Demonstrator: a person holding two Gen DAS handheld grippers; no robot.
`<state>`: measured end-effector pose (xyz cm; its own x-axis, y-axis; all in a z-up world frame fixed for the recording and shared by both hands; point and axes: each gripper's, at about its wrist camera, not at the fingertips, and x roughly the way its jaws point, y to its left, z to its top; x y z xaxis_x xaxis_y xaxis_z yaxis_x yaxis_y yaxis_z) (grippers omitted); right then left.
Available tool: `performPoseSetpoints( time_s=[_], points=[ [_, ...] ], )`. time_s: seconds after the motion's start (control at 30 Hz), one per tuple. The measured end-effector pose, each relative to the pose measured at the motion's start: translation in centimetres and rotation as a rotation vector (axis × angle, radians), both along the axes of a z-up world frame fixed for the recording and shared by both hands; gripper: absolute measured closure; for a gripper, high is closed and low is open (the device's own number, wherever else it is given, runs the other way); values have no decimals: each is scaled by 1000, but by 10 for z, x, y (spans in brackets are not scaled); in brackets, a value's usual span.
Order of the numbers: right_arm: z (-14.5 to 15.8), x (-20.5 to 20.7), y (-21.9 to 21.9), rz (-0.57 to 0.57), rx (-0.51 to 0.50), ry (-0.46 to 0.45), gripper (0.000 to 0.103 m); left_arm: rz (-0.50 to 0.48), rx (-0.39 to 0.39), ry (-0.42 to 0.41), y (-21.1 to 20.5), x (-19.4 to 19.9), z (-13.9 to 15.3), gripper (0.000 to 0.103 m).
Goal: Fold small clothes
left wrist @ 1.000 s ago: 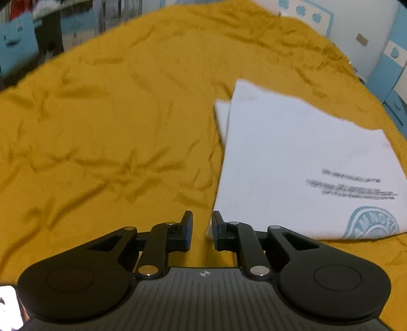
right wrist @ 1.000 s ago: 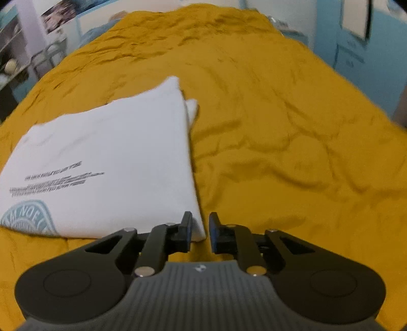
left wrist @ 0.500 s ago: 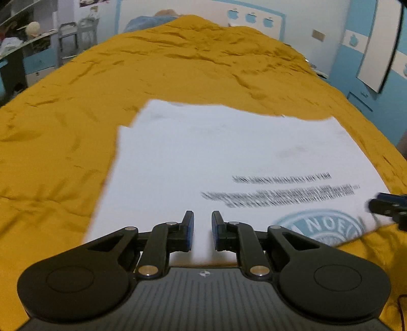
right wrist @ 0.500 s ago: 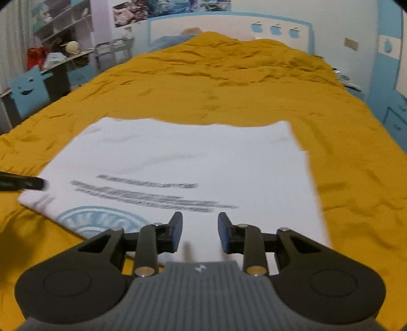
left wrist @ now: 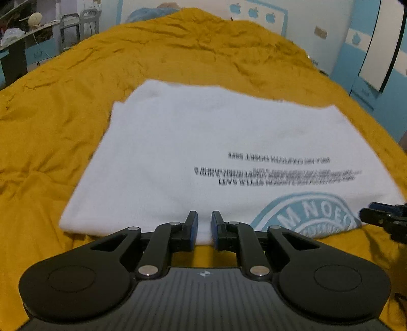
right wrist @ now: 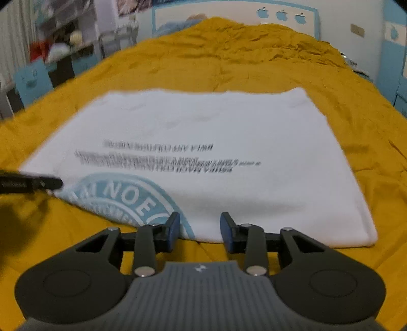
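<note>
A folded white T-shirt (left wrist: 193, 137) (right wrist: 229, 122) with black lettering and a pale blue round logo lies flat on the mustard-yellow bed cover (left wrist: 51, 132) (right wrist: 356, 107). My left gripper (left wrist: 204, 217) hovers at the shirt's near edge, left of the logo, its jaws only a narrow slit apart with nothing gripped. My right gripper (right wrist: 200, 220) is at the same near edge, just right of the logo; its jaws are opening and the hem shows beyond them, untouched by the pads. Each gripper's tip shows in the other's view: right gripper (left wrist: 381, 216), left gripper (right wrist: 38, 183).
The wrinkled yellow cover spreads far around the shirt on every side. A desk with shelves and chairs (right wrist: 63, 51) stands off the bed's left side, and blue cabinets (left wrist: 376, 63) stand on the right. A headboard wall with apple decals (right wrist: 279, 14) closes the far end.
Both grippers swung in from the shirt's outer corners to its near edge, facing the logo. The right jaws widened; the left kept their narrow gap.
</note>
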<state>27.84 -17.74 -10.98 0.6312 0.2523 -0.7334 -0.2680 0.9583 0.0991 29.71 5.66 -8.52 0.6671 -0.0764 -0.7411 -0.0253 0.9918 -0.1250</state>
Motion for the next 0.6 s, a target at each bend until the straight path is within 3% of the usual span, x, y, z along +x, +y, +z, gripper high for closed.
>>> performPoseSetpoints(
  time_s=[0.07,0.23,0.33,0.4,0.43,0.6],
  points=[
    [10,0,-19,-57,39,-13,64,-1,-3,-28,1,3,9,87],
    [28,14,-72,-214,92,-31,61,17,-53,-43,4,26,22,87],
    [34,26,-104,-274,91,-49,53,23,-31,-52,2,44,25,87],
    [38,37,-120,-298,104,-49,50,27,-35,-50,0,54,26,86],
    [39,43,-127,-301,115,-46,43,30,-39,-45,-1,60,25,86],
    [32,79,-149,-314,188,-5,41,39,-40,-23,-6,83,21,86]
  ],
)
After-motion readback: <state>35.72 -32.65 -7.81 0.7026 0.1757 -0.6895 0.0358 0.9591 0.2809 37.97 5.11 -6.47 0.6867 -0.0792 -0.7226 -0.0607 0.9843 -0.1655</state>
